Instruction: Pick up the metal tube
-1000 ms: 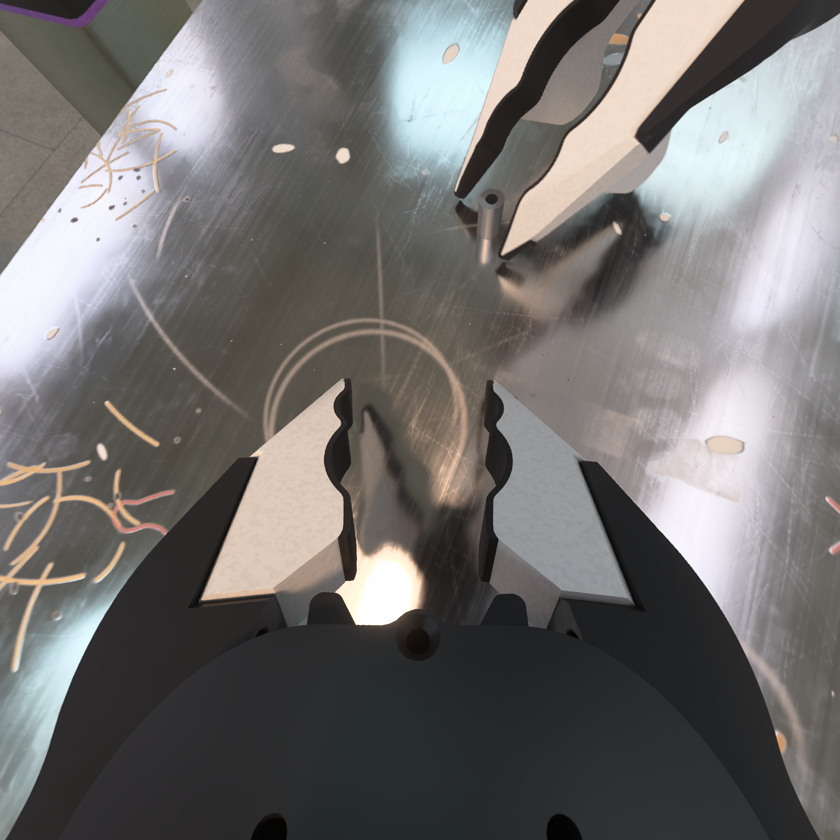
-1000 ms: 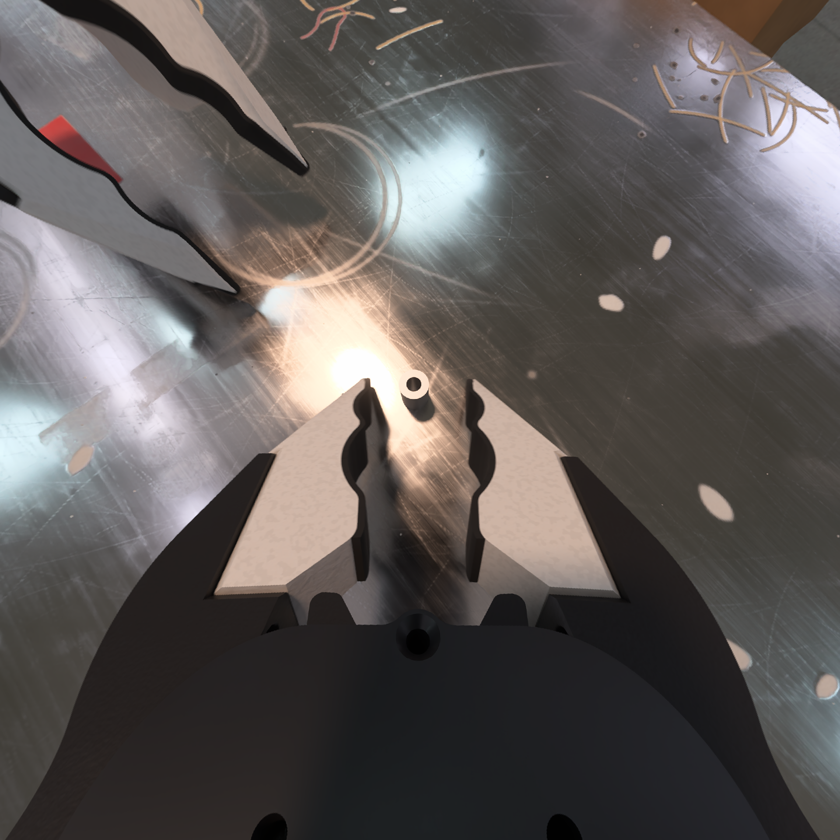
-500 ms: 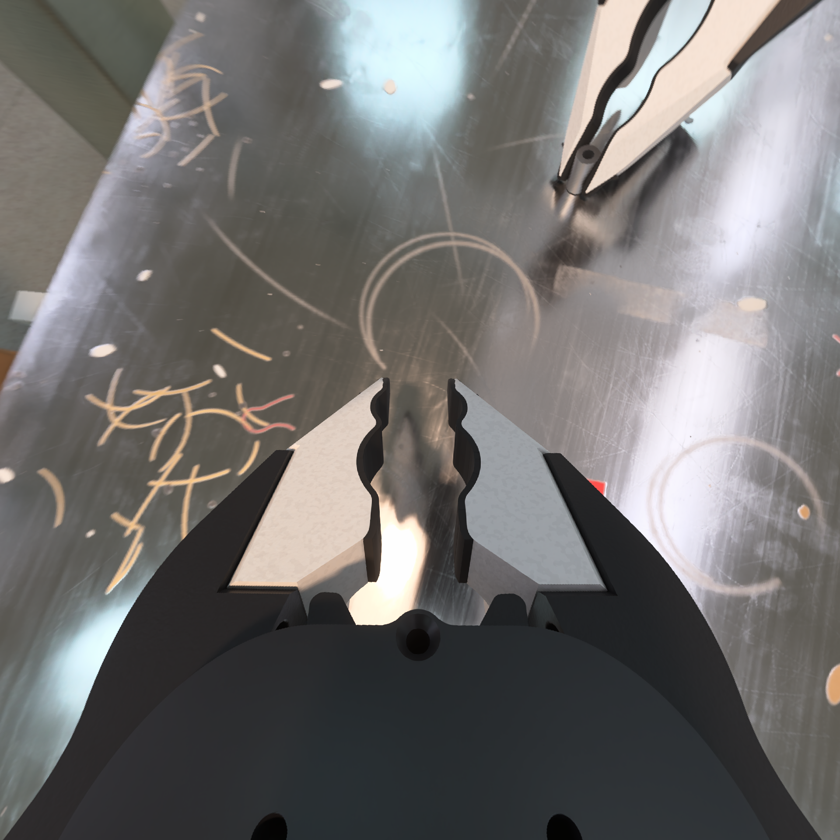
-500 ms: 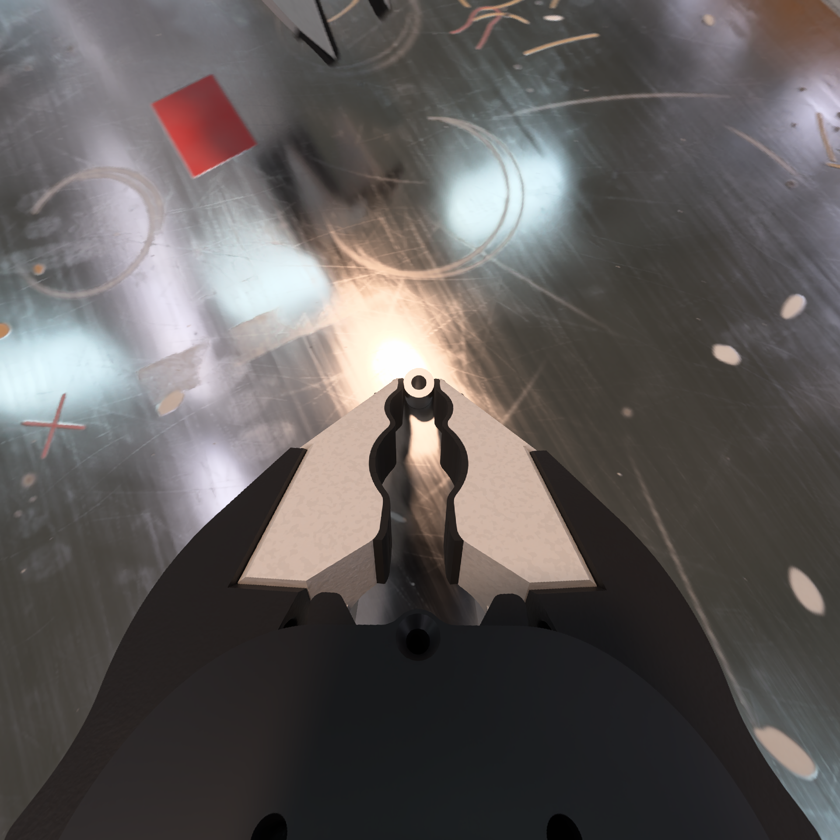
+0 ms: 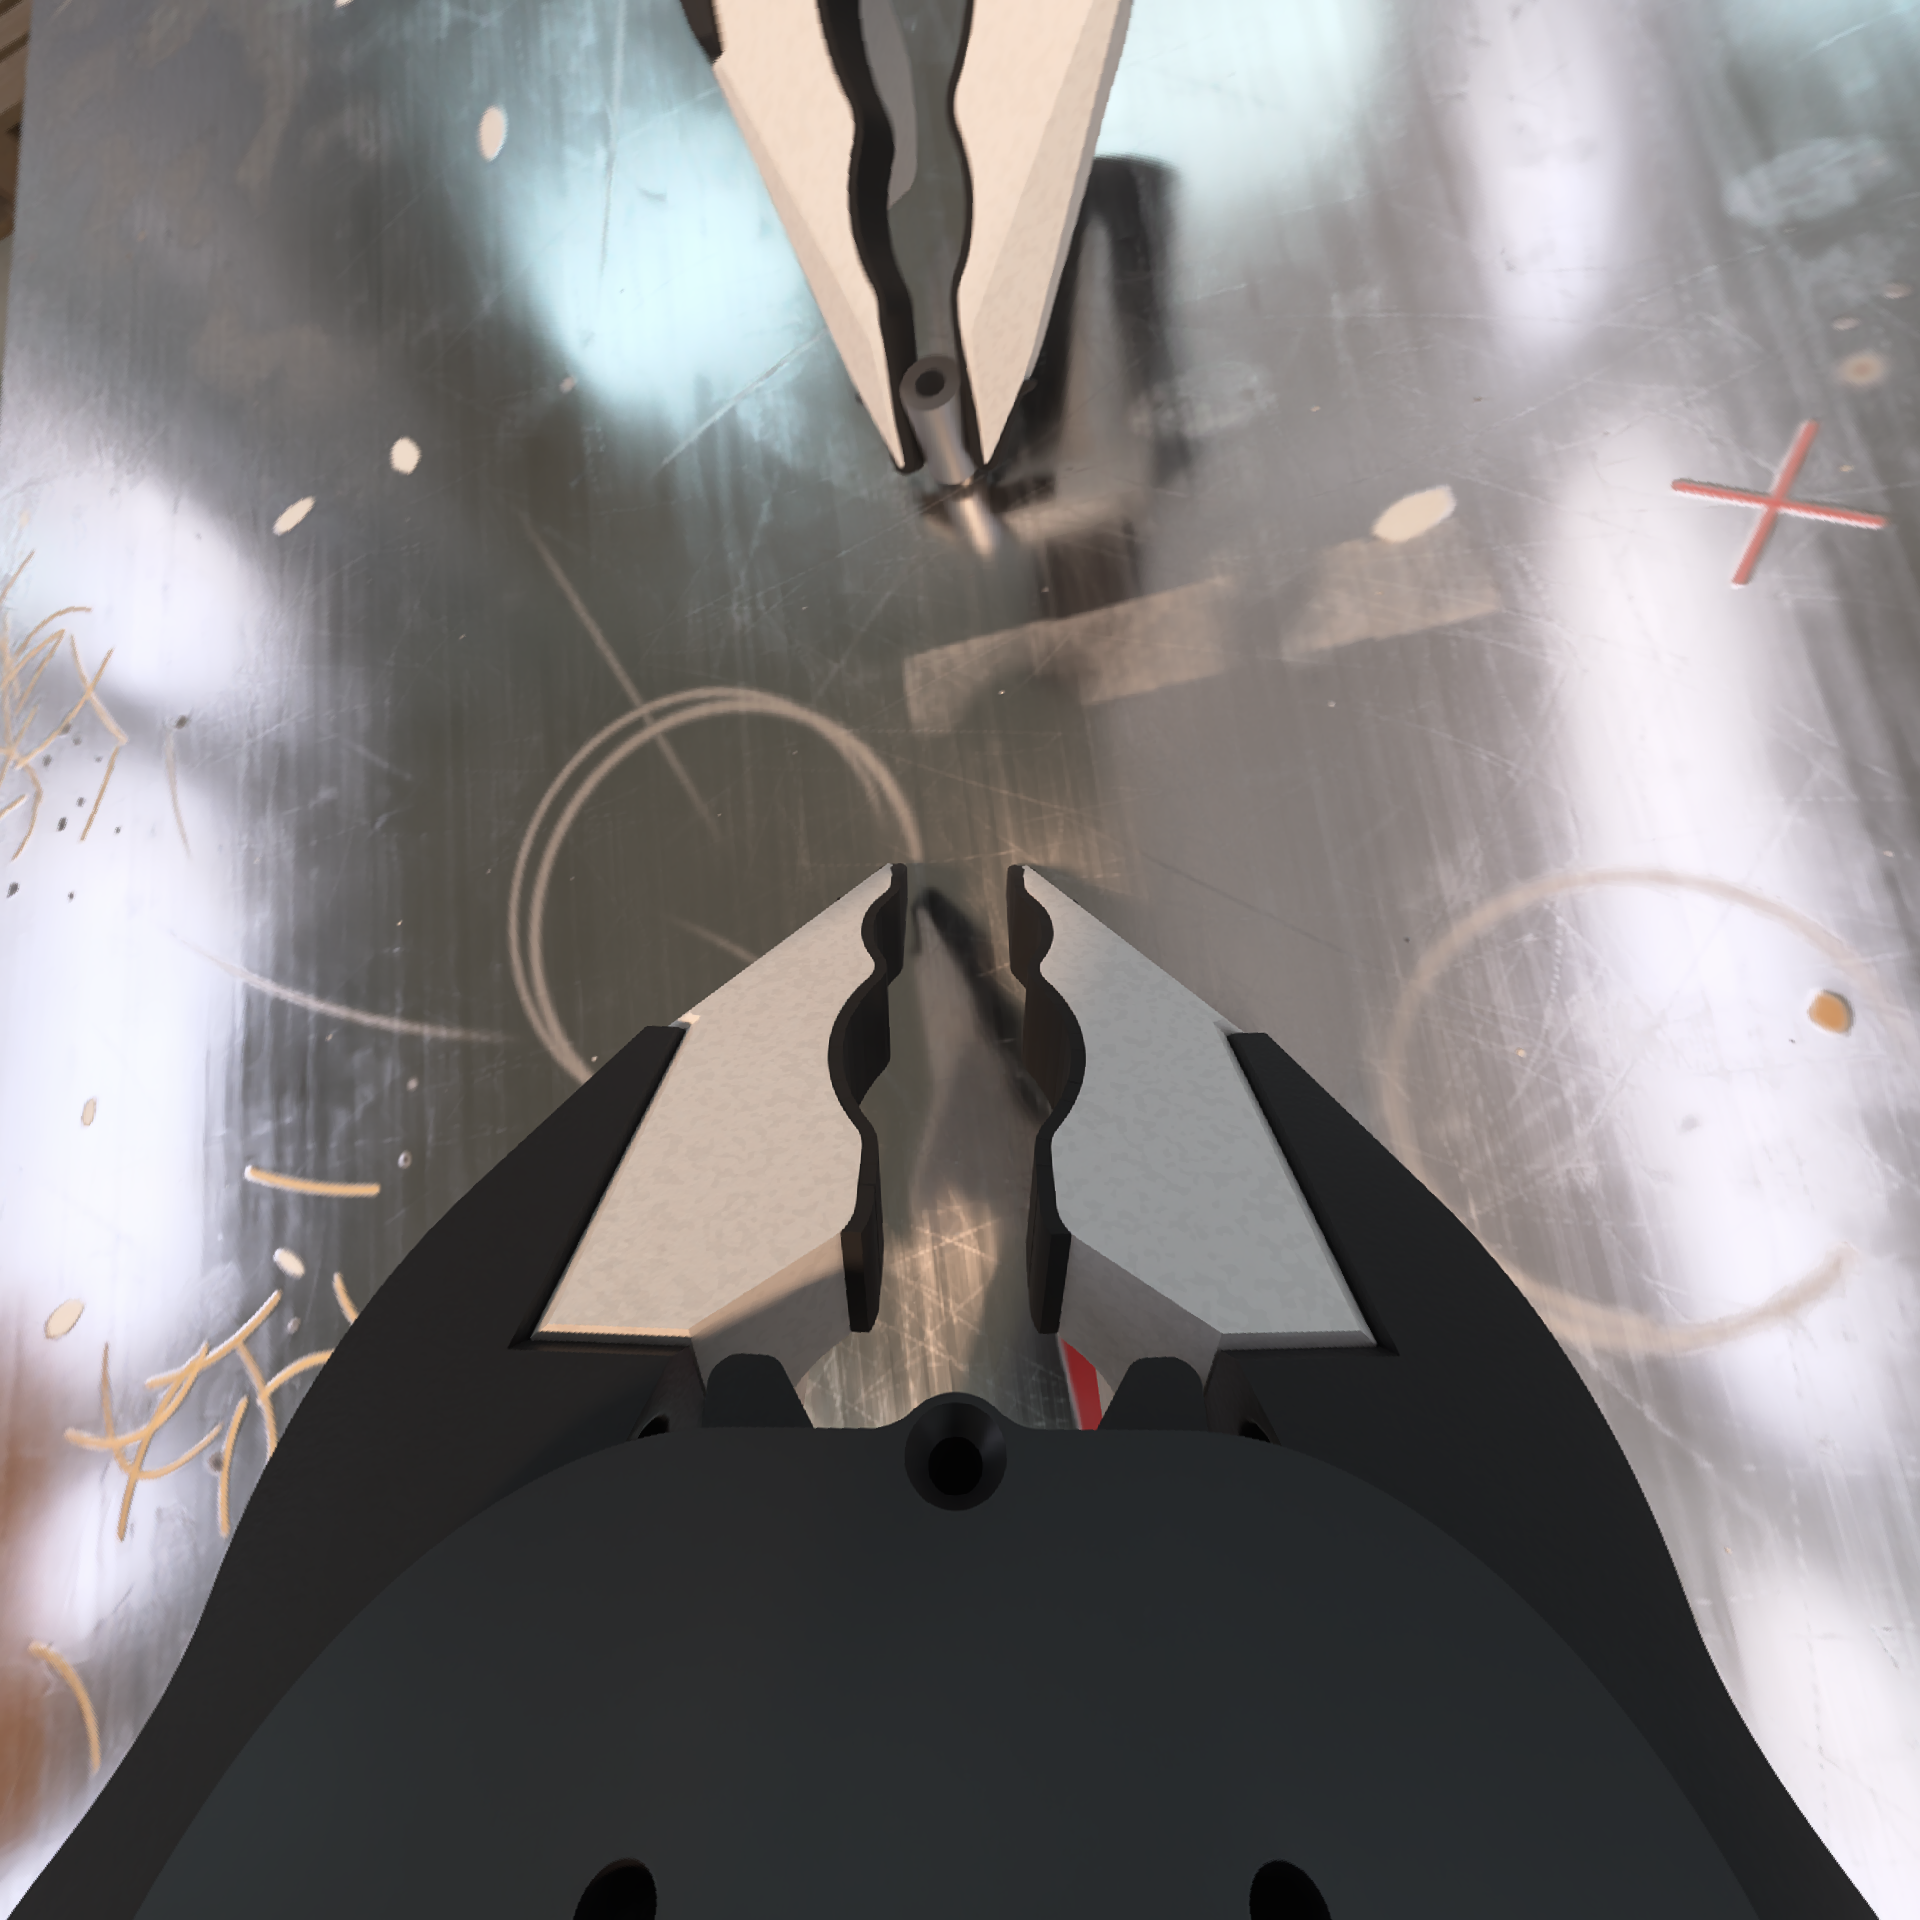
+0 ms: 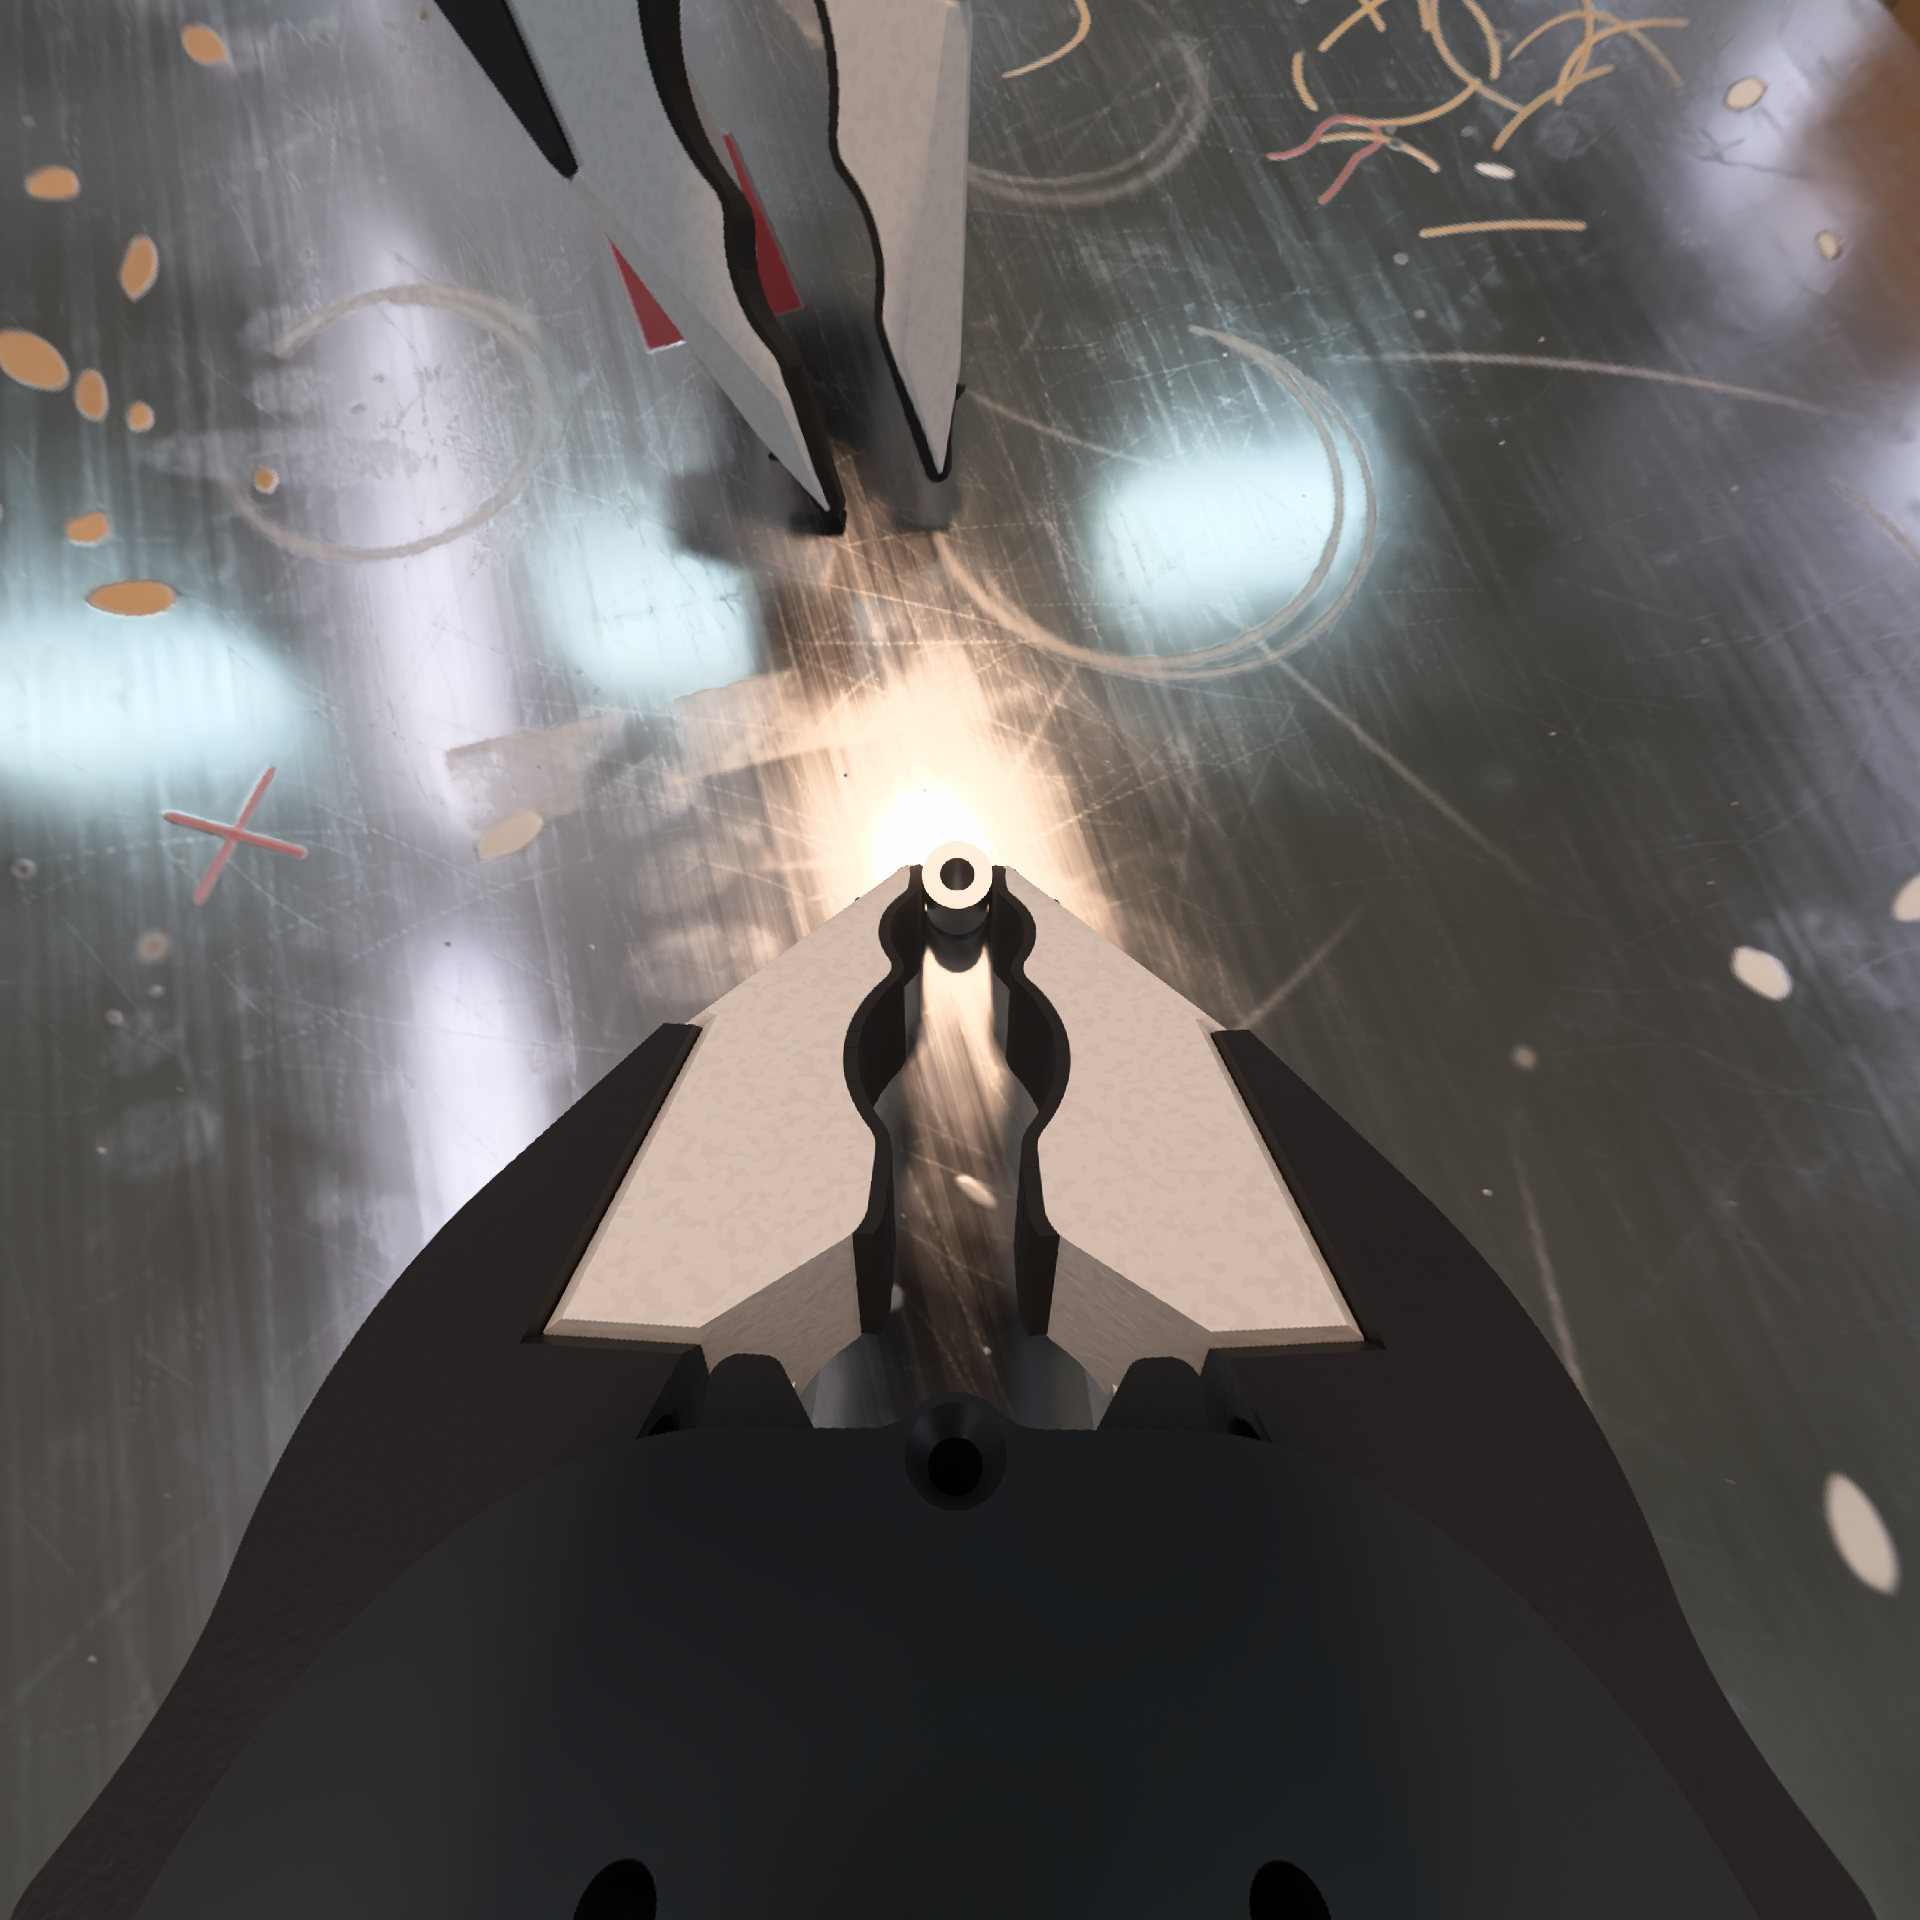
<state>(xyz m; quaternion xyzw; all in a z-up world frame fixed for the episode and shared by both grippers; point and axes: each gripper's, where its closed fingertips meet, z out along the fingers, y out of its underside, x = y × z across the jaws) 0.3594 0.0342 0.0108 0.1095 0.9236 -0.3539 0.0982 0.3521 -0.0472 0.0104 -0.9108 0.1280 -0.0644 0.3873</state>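
The metal tube (image 6: 957, 878) is a short grey hollow cylinder, standing upright. My right gripper (image 6: 957, 883) is shut on it at the fingertips. In the left wrist view the tube (image 5: 932, 400) shows pinched between the right gripper's pale fingers (image 5: 1003, 343), its lower end at or just above the scratched steel table (image 5: 312, 623). My left gripper (image 5: 957, 873) is open with a narrow gap and empty, low over the table, facing the right gripper. It shows in the right wrist view (image 6: 883, 488) at the top.
The steel table (image 6: 1558, 727) bears ring marks, pale specks and thin tan shavings (image 5: 187, 1403). A red cross mark (image 5: 1777, 509) lies at the right. A red flat piece (image 6: 649, 301) shows behind the left gripper's fingers.
The right gripper closed on the tube and stays shut on it. The left gripper narrowed its gap and swung round to face the right gripper head-on.
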